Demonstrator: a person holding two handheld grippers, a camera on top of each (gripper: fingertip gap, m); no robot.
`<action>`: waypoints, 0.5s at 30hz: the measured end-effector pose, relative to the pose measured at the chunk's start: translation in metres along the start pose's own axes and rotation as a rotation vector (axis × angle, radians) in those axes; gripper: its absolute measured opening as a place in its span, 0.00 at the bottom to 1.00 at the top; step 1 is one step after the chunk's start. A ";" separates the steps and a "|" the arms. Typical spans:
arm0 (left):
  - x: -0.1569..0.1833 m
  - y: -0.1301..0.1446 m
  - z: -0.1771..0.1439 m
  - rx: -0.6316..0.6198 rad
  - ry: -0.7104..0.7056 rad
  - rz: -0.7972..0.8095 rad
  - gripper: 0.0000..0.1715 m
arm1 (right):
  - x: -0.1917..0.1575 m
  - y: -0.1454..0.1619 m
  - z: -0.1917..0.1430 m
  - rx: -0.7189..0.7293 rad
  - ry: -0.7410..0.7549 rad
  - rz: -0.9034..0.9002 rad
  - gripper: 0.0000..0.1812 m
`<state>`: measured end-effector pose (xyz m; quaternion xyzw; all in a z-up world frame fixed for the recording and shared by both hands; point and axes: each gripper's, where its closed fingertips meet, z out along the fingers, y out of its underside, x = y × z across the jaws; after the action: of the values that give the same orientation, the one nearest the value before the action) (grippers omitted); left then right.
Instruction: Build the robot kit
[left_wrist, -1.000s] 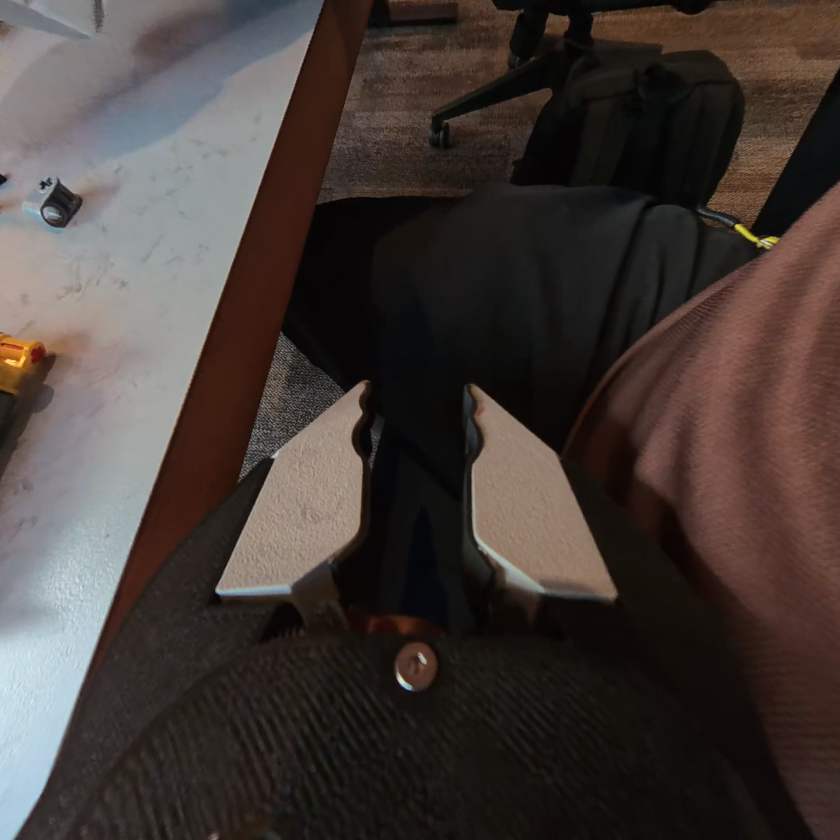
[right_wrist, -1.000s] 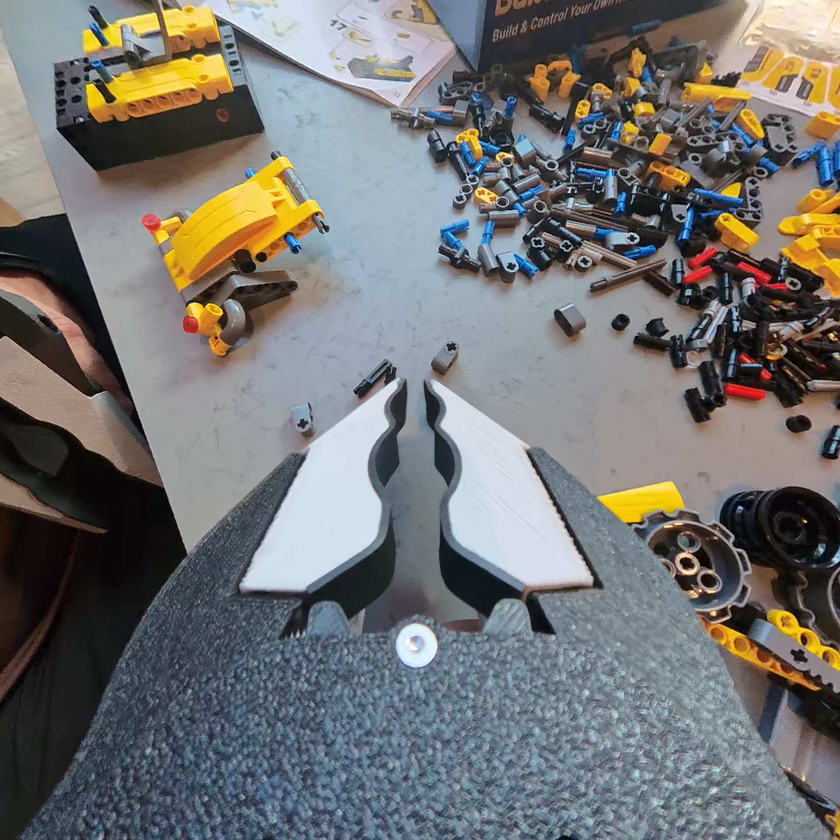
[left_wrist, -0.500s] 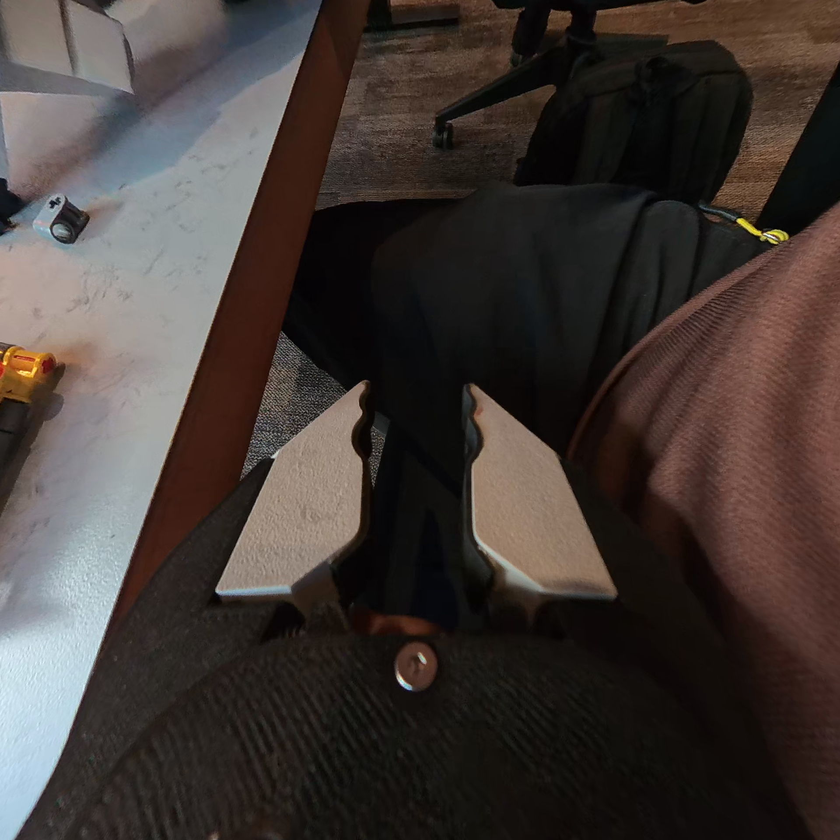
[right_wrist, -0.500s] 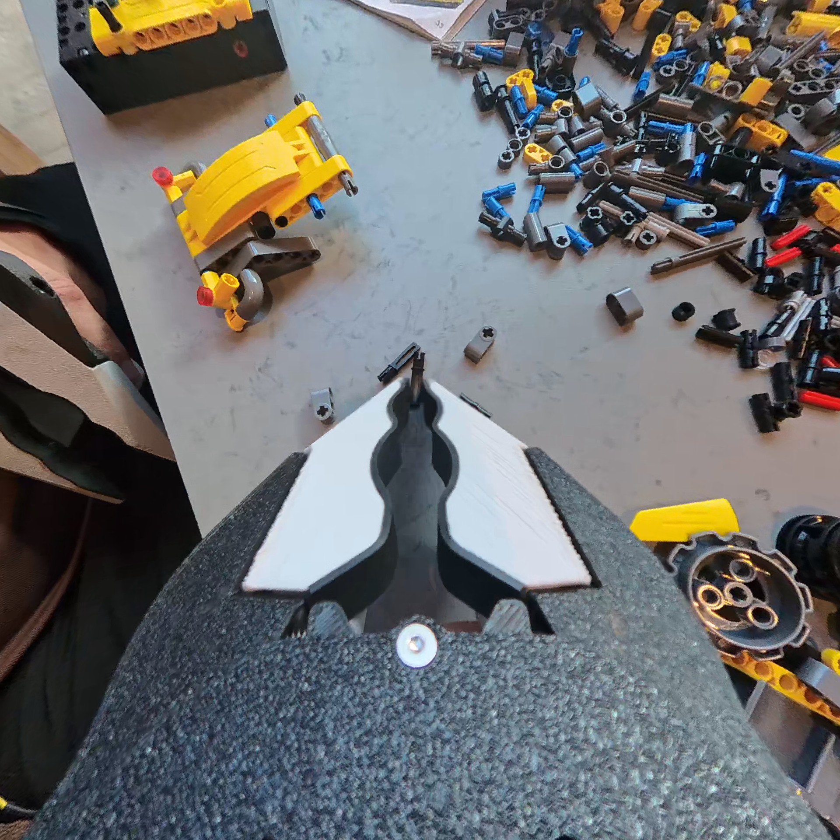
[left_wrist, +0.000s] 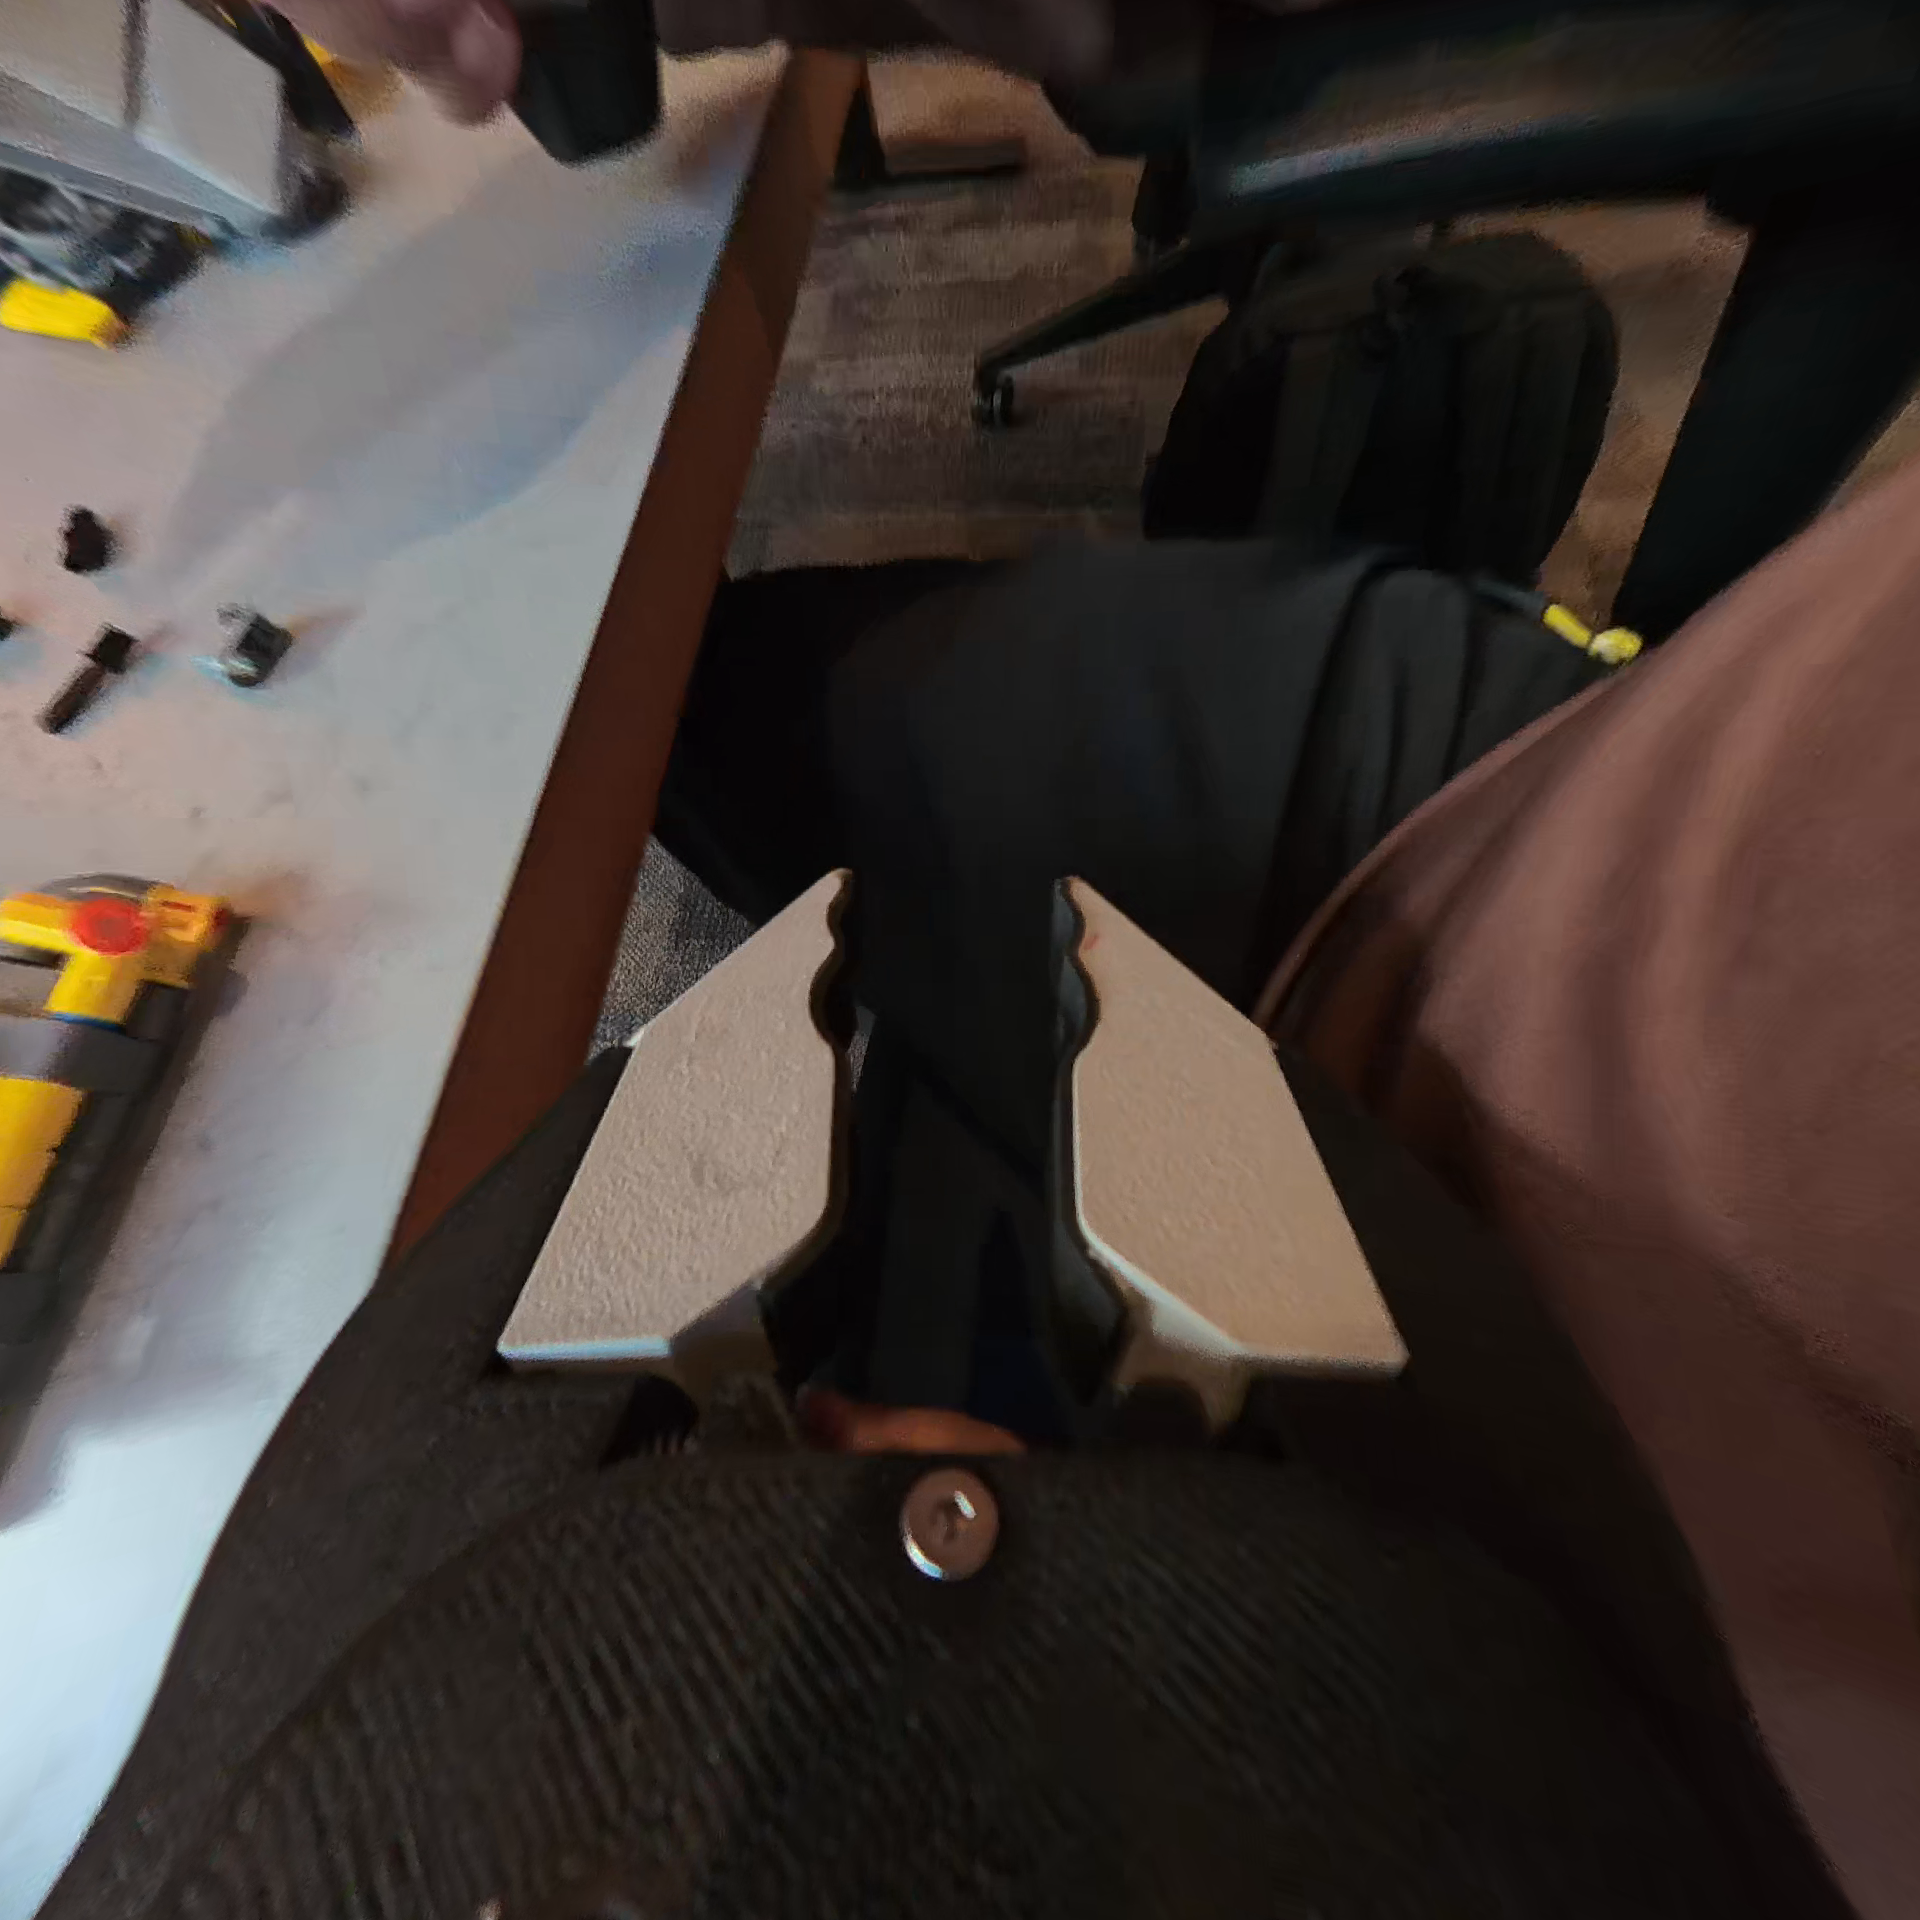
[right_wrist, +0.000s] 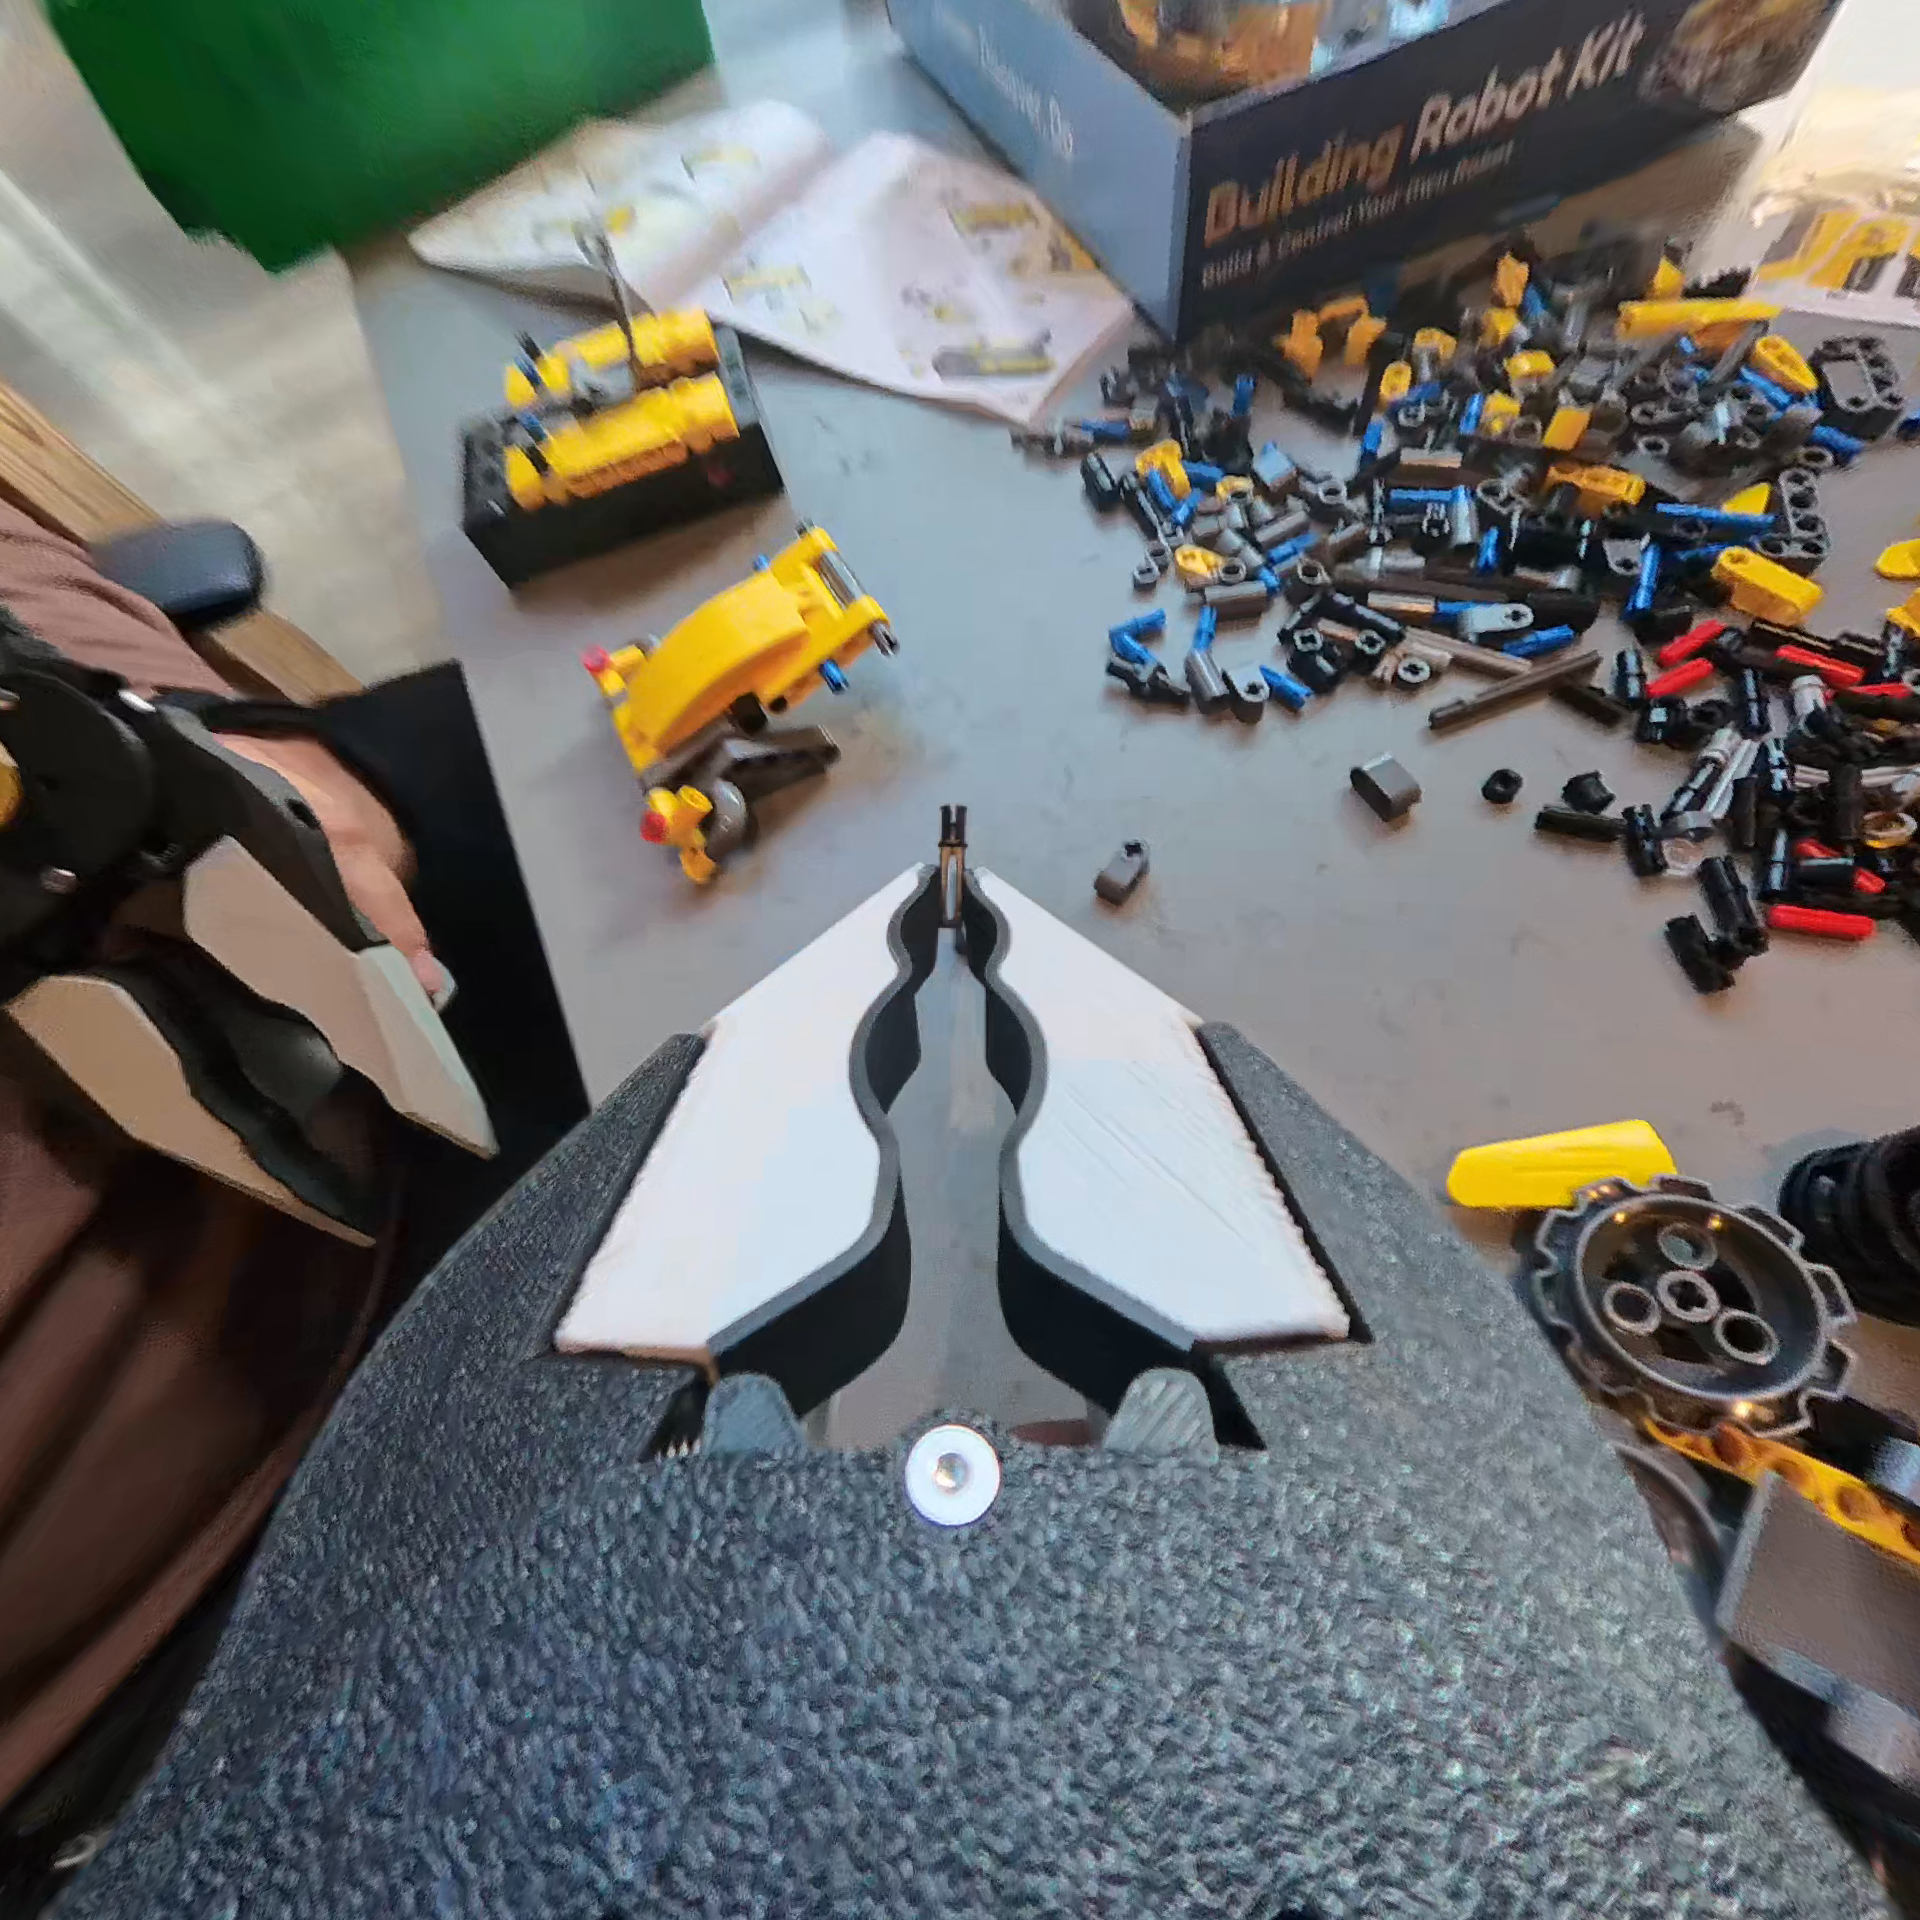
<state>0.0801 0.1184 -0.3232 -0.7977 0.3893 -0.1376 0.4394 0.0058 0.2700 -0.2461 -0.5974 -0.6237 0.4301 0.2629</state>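
Note:
My right gripper (right_wrist: 951, 881) is shut on a thin black pin (right_wrist: 952, 837) that sticks up from its tips, held above the grey table (right_wrist: 1299, 1018). A small dark grey connector (right_wrist: 1122, 871) lies just right of the tips. A yellow and grey half-built model (right_wrist: 743, 691) sits ahead to the left. My left gripper (left_wrist: 954, 902) is open and empty, off the table's edge (left_wrist: 644, 665) above a dark-trousered lap (left_wrist: 1091, 748). It also shows at the left of the right wrist view (right_wrist: 312, 1039).
A heap of loose black, blue, yellow and red pieces (right_wrist: 1538, 582) fills the right. A black base with yellow beams (right_wrist: 623, 457), a booklet (right_wrist: 831, 260) and a dark box (right_wrist: 1351, 145) lie behind. A black gear wheel (right_wrist: 1688, 1299) and yellow panel (right_wrist: 1558, 1174) sit near right. There is about 20 cm between the tips of the two grippers. Measured from the fingertips, the small dark grey connector (right_wrist: 1122, 871) is 5 cm or so from the right gripper and 20 cm from the left.
My right gripper closed on the black pin on the table and lifted it, tilting up so the box and booklet came into view. The left gripper stayed open and hardly moved.

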 end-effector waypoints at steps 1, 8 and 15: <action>-0.002 -0.008 -0.006 0.018 -0.003 -0.024 0.20 | -0.004 -0.007 -0.003 0.038 -0.021 0.015 0.00; -0.093 -0.077 -0.070 0.195 -0.204 -0.246 0.17 | -0.038 -0.044 -0.017 0.225 -0.135 -0.019 0.00; -0.140 -0.080 -0.075 0.271 -0.129 -0.549 0.16 | -0.057 -0.050 -0.012 0.217 -0.022 -0.246 0.00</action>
<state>-0.0146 0.2024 -0.1984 -0.8144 0.1088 -0.2506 0.5119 -0.0015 0.2221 -0.1866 -0.4800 -0.6448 0.4660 0.3697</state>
